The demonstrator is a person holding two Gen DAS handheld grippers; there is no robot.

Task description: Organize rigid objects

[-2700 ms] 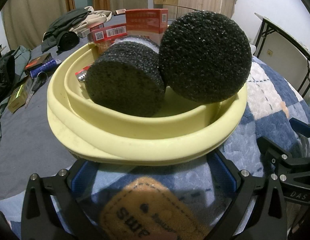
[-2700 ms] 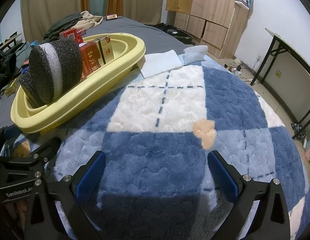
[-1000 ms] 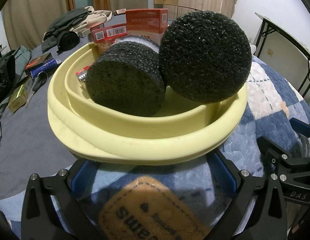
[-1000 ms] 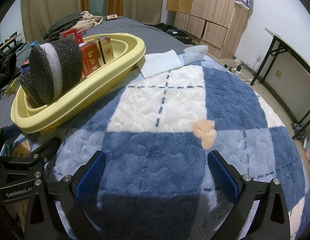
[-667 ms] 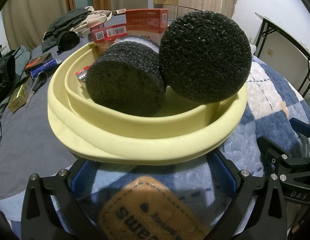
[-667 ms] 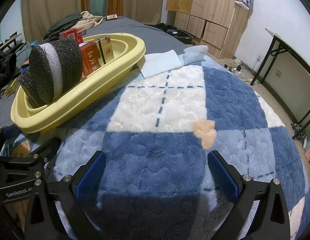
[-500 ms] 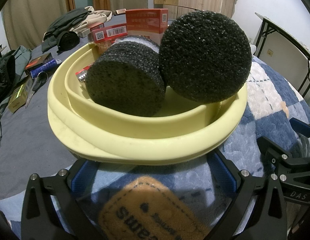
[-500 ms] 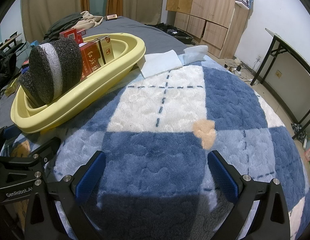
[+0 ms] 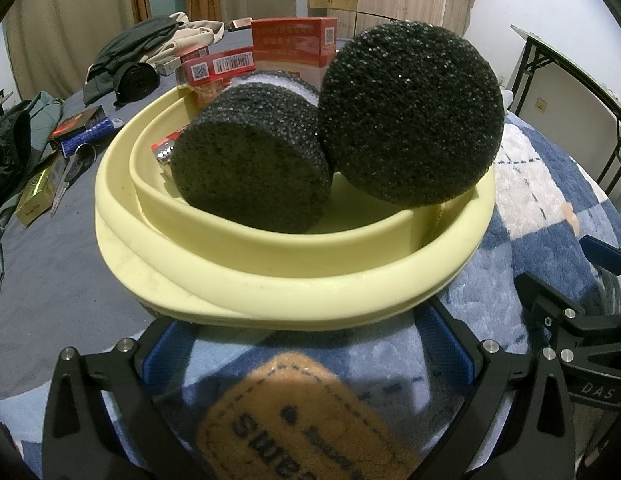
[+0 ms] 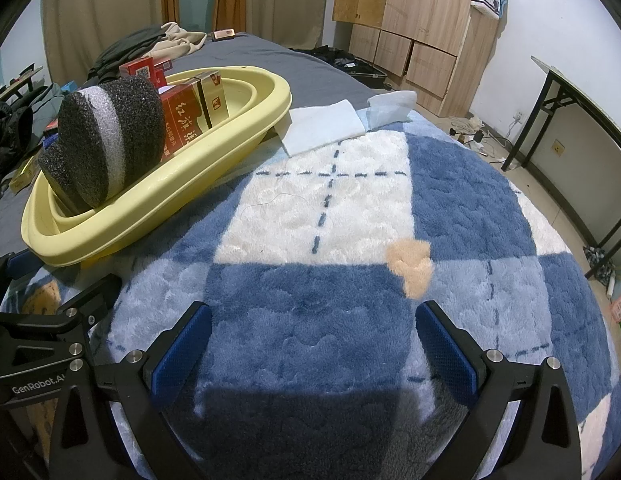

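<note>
Left gripper (image 9: 306,350): spread wide, holding nothing, just short of the yellow basin (image 9: 270,276) on the bed. The basin's long axis runs near-left to far-right in the right wrist view. It holds two black foam cylinders (image 9: 250,168) (image 9: 410,116), round faces toward the left camera, and about four red boxes (image 9: 294,42) at its far end. Right gripper (image 10: 312,344): wide, empty, over the checked blanket (image 10: 350,288). Nothing has moved since the earlier frames.

Bed (image 10: 270,50) w/ plaid blanket (image 10: 350,240), yellow basin (image 10: 158,200), clothes (image 10: 142,46)
</note>
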